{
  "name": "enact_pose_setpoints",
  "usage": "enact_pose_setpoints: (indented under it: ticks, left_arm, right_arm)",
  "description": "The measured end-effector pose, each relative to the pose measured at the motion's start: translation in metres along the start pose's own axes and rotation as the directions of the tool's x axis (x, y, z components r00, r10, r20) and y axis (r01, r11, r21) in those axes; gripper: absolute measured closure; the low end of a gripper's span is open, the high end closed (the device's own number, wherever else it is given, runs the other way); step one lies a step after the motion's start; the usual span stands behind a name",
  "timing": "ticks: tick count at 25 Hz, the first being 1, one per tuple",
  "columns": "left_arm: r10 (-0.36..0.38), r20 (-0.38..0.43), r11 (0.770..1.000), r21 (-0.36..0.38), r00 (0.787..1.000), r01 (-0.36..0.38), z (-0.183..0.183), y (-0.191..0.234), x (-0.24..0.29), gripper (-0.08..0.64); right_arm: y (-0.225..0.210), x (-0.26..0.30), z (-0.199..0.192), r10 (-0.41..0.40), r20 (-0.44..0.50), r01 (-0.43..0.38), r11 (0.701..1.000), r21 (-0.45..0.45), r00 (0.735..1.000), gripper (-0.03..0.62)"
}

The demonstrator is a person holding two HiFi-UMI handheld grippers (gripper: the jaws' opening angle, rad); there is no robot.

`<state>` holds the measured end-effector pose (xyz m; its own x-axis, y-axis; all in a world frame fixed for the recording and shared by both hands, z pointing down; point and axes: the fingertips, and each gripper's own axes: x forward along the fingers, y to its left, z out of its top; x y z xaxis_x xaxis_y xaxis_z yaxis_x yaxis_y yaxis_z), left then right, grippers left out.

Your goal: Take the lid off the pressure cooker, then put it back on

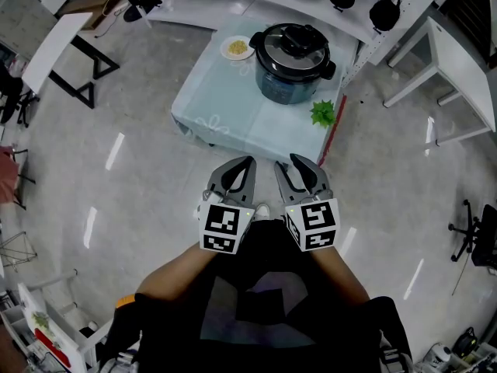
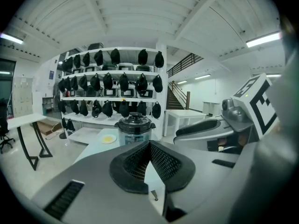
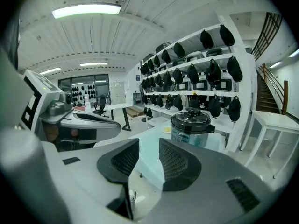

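**Tools.** The left gripper (image 1: 247, 162) has its pads pressed together at the tips, with nothing between them. The right gripper (image 1: 286, 162) has its jaws spread. Only the floor and the table (image 1: 225, 123) edge show through the gap, so it holds nothing. Both are held side by side close to the person's body and point toward 12 o'clock.

**Task item.** The cooker (image 1: 293, 72) stands on the table at 12 to 1 o'clock from the grippers, well apart from both. The lid (image 1: 295, 45) sits squarely on it, knob up. A plate (image 1: 237, 48) lies just beside the cooker at its 10 o'clock. A plant (image 1: 323, 113) stands at its 5 o'clock, near the table corner.

**Progress.** The lid is on, as the task's end state requires. The same scene also fits a lid that has never been lifted. The pictures do not settle which, and neither gripper is near enough to show a step in hand.

**Not readable.**
- Whether the lid is locked or merely resting.
- What the yellow contents of the plate are.
- The cooker's base in the left gripper view, which is hidden behind the jaws.
- What the dark items on the shelves (image 3: 201, 78) are.
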<state>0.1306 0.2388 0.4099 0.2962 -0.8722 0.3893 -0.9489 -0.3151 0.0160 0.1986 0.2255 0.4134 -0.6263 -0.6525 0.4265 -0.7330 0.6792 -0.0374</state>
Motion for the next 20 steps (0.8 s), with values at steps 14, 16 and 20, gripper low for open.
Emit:
enact_pose_setpoints:
  ticks: [14,16,20]
  left_arm:
    - [-0.012,0.002,1.000,0.007,1.000,0.012,0.006,0.009,0.007,0.554]
    - [-0.009,0.002,1.000,0.007,1.000,0.009,0.005,0.010,0.005,0.553]
    - [-0.003,0.003,1.000,0.006,1.000,0.003,0.003,0.011,0.001,0.553]
  right_arm:
    - [-0.002,0.008,0.008,-0.017,0.000,0.017,1.000,0.002,1.000,0.448]
    - [0.001,0.009,0.008,-0.015,0.000,0.015,1.000,0.001,1.000,0.448]
    - [0.005,0.008,0.006,-0.010,0.002,0.010,1.000,-0.004,1.000,0.448]
